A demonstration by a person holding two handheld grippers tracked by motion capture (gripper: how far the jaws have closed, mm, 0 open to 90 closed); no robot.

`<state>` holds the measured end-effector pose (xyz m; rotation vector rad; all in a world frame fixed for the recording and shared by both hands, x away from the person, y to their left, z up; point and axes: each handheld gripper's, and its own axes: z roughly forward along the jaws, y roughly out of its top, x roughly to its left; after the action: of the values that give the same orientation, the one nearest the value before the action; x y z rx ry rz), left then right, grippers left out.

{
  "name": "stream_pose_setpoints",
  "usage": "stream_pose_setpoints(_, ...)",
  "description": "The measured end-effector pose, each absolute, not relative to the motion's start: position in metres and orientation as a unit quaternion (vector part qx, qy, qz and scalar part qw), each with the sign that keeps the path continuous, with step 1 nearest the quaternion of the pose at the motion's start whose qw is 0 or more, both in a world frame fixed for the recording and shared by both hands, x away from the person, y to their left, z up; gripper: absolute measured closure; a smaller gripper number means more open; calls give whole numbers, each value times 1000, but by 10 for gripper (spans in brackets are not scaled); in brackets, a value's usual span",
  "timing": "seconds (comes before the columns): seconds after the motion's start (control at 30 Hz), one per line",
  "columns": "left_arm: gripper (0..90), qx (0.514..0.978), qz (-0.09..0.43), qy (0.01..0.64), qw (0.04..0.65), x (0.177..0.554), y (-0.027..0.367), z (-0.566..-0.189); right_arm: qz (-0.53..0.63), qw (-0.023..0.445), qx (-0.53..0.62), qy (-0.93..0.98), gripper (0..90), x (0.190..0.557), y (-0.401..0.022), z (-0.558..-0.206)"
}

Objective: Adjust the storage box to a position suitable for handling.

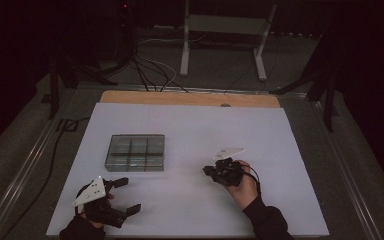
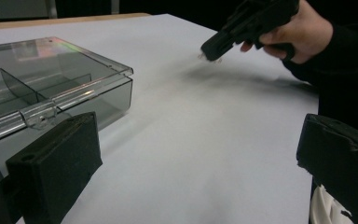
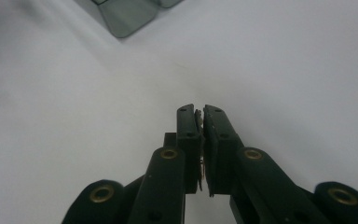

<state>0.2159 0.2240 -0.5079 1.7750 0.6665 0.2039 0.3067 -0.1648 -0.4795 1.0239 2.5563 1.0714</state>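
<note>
While I hold the left gripper low at 7 o'clock on the white table sheet, its jaws stand wide apart with nothing between them; in the left gripper view they frame bare sheet. Grey three-cornered plate rides on top of it.

Right gripper sits at roughly 5 o'clock, nose pointing toward 9 o'clock, lifted a little off the sheet. My right hand wraps its body. Jaws are pressed together on something very thin: the right gripper view shows a sliver caught in the seam between the pads, and the left gripper view shows a small pale bit at the nose. Too small to tell what it is.

Farther out, at about 10 o'clock from the right gripper and 1 o'clock from the left, the clear smoked compartment box lies flat on the sheet, lid down, dividers visible through it. It stands well apart from both grippers. Beyond it, the wooden table edge at 12 o'clock.
</note>
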Motion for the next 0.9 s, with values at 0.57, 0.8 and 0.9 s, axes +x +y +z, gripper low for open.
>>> stream_pose_setpoints(0.57, 7, 763, 84, 286, 573, 217, 222, -509, 362, 114, 411, 829, 857, 292, -239, -478)
stream_pose_setpoints(0.8, 7, 764, 85, 284, 573, 217, 221, -509, 358, 117, 436, 817, 856, 285, -263, -482)
stream_pose_setpoints(0.9, 7, 763, 86, 285, 574, 217, 221, -509, 352, 112, 447, 815, 856, 281, -272, -486)
